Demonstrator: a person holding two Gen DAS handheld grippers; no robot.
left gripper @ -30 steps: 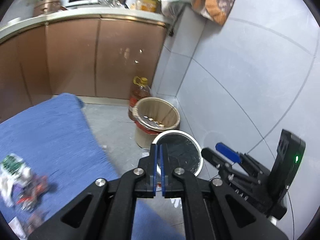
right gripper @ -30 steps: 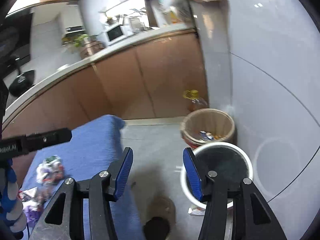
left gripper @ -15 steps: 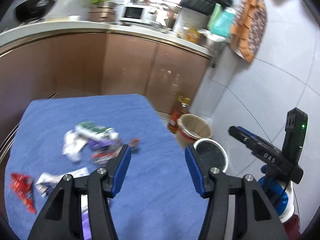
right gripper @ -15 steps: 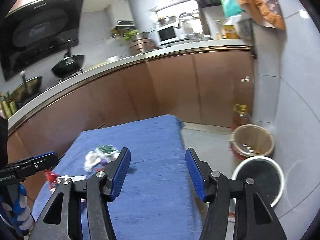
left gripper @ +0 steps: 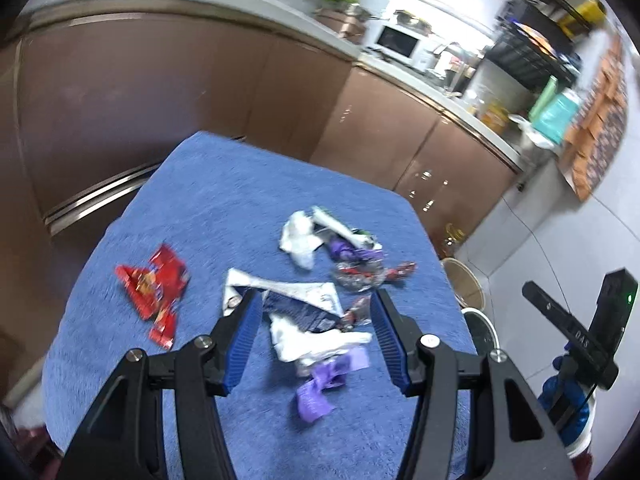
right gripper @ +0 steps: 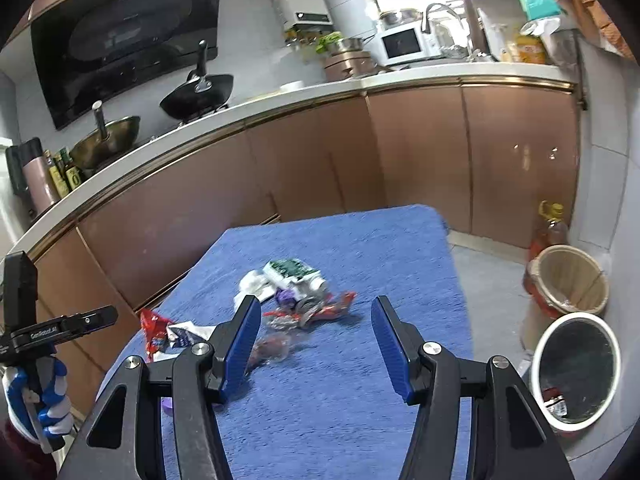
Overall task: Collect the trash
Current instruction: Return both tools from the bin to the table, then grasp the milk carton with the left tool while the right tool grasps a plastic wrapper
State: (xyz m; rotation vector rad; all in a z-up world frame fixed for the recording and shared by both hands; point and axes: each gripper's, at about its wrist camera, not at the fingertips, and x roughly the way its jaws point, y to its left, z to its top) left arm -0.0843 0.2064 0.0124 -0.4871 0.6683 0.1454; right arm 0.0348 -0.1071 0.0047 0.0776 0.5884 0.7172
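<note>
Trash lies on a blue-covered table (left gripper: 224,200): a red wrapper (left gripper: 154,286), a white and dark wrapper (left gripper: 296,300), a purple wrapper (left gripper: 324,384), white tissue (left gripper: 298,238) and clear crumpled wrappers (left gripper: 360,274). My left gripper (left gripper: 316,320) hangs open just above the white and dark wrapper, pads not touching it. My right gripper (right gripper: 314,320) is open and empty over the table's near part, short of a green and white packet (right gripper: 294,272) and a clear wrapper (right gripper: 276,344). Each gripper shows at the edge of the other's view.
On the floor right of the table stand a tan bin with a red liner (right gripper: 572,280) and a white-rimmed bin with a black liner (right gripper: 576,364). An oil bottle (right gripper: 550,224) stands behind them. Brown cabinets (right gripper: 420,152) run behind the table. A gloved hand (right gripper: 36,396) holds the left gripper.
Both views swung from the floor bins round to the table and its trash. The left gripper went from shut to open. The right gripper stayed open.
</note>
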